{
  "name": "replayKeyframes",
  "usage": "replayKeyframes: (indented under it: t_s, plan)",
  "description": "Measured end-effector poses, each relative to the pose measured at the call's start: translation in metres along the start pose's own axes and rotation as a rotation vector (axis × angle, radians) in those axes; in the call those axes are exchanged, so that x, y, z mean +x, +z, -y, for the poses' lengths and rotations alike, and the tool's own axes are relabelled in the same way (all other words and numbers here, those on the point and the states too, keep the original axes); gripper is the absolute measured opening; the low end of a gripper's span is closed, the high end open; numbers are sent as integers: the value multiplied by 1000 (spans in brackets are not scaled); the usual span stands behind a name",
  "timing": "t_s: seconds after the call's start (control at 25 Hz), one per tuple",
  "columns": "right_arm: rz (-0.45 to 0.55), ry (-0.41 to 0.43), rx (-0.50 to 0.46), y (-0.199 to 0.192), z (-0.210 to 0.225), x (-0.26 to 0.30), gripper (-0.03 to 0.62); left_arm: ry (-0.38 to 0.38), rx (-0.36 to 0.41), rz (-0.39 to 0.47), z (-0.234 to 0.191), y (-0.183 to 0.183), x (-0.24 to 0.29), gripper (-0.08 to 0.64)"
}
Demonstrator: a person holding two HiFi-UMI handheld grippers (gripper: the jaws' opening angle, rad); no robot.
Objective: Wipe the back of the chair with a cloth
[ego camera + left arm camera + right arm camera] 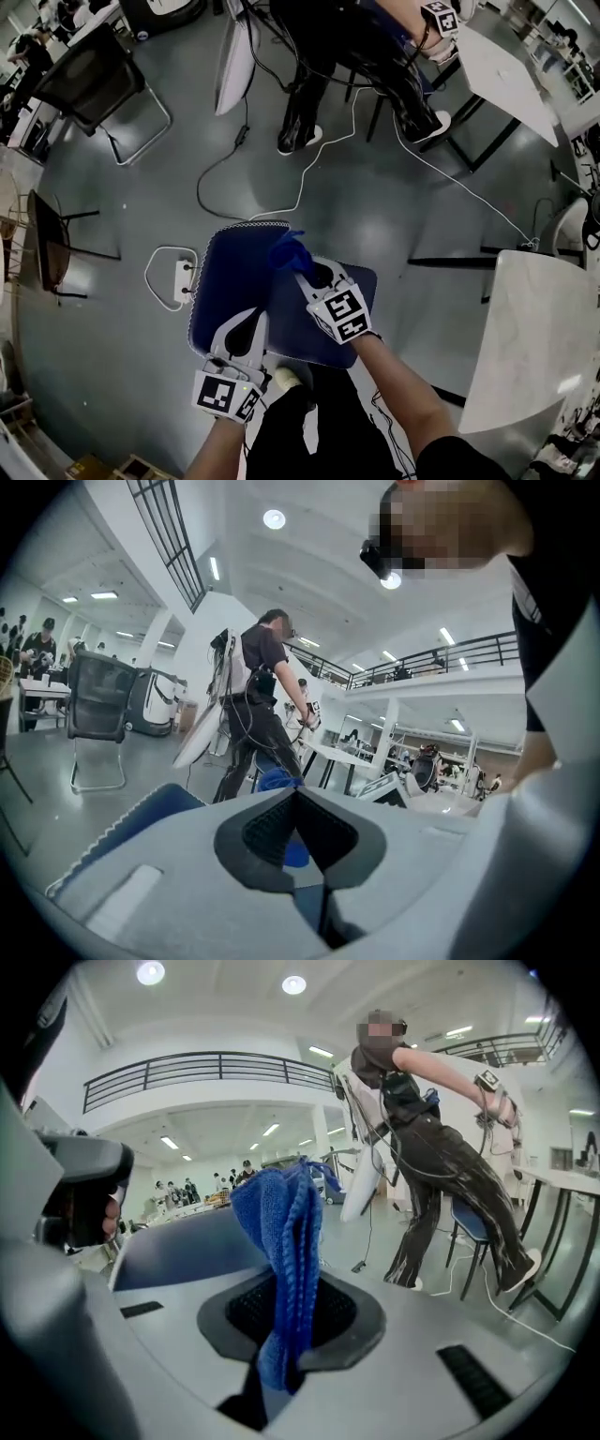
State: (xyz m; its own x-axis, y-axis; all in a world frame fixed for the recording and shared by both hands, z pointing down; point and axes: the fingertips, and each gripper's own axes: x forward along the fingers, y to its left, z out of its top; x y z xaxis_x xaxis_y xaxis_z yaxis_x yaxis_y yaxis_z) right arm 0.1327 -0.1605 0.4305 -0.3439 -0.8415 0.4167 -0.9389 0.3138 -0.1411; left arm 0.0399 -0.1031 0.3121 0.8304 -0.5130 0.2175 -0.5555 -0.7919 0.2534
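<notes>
The chair's dark blue back [230, 272] stands just in front of me, with its seat [361, 291] to the right. In the head view my right gripper [305, 272] is shut on a blue cloth [286, 251] that rests at the upper part of the chair back. In the right gripper view the cloth [281, 1232] stands bunched up out of the shut jaws, with the chair back [178, 1246] behind it. My left gripper [246, 321] hangs over the lower left of the chair. It is shut with nothing seen in it [298, 803]; the cloth [278, 780] shows beyond it.
A person in black [328, 66] stands beyond the chair, holding grippers. Cables [281, 187] and a power strip [183, 279] lie on the grey floor to the left. A white table [534, 347] is at my right, another table [506, 66] far right, a black chair [94, 75] far left.
</notes>
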Motion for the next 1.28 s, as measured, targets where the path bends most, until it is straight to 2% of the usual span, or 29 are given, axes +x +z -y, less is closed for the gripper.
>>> replayKeyframes:
  t_s: [0.28,0.64,0.96,1.28]
  plan:
    - [55,20,-6,75,-38,-58,67,-2,49,30,21,58,-16,8]
    - [108,14,-43,153,-90,-114,67,11,91,79,36,114,-48,9]
    - [149,9,-57,190,-112,-137,67,36,93,111,39,136,-74,8]
    - [204,-17,-31,231,-137,-185,67,4,115,120,65,183,-100,8]
